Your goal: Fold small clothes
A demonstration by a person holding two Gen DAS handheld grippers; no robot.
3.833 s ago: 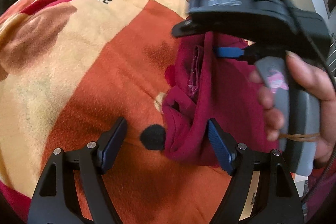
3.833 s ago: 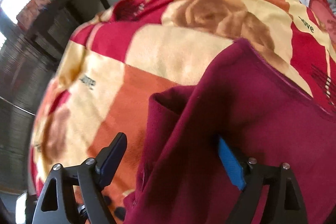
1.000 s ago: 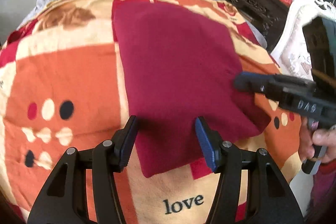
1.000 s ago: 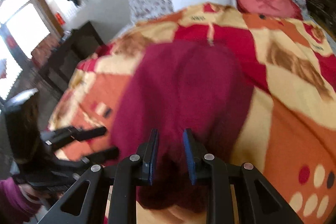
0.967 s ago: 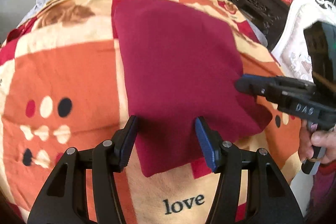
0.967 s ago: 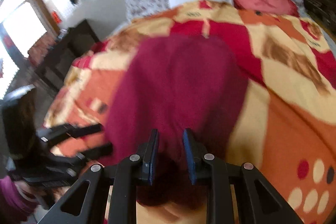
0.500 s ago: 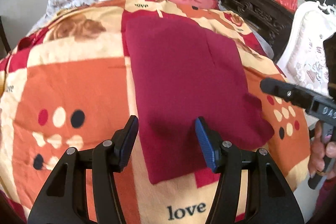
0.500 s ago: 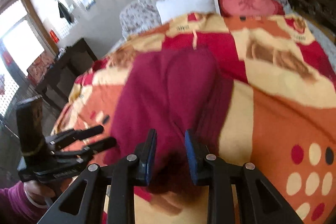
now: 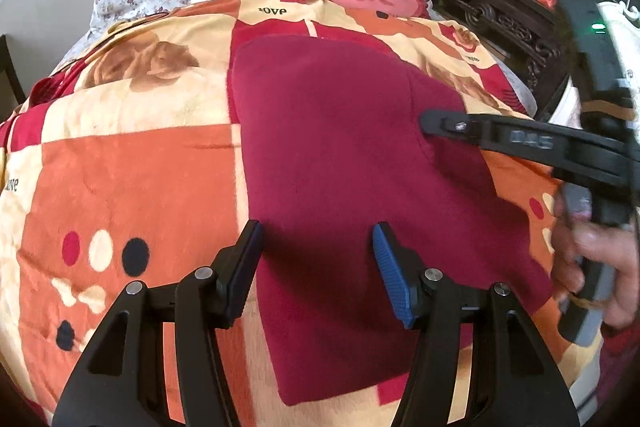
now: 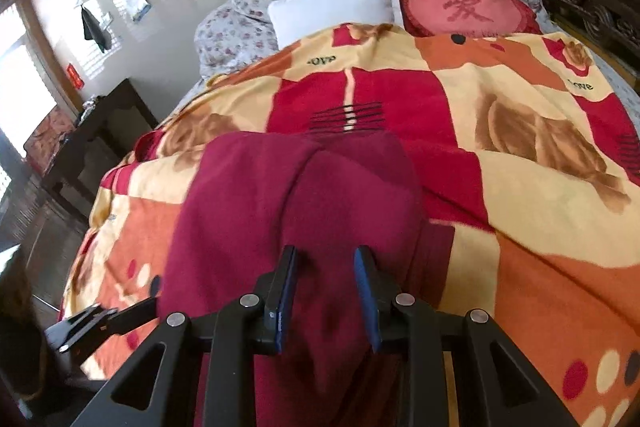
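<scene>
garment: the maroon garment (image 9: 340, 163) lies mostly flat on the patchwork blanket (image 9: 120, 167), running from the middle of the left wrist frame down to the bottom centre; its right side is folded over into a flap.
left gripper: my left gripper (image 9: 316, 267) sits at the bottom centre of its frame, jaws spread wide, above the near part of the cloth and holding nothing.
right gripper: my right gripper (image 10: 325, 291) is at the bottom centre of its frame, jaws only a narrow gap apart with a raised ridge of the maroon cloth between them. Can't tell if the pads actually pinch it.
background: white pillow (image 10: 332, 7) and red heart cushion (image 10: 468, 7) at the top of the frame, by the blanket's far edge.
</scene>
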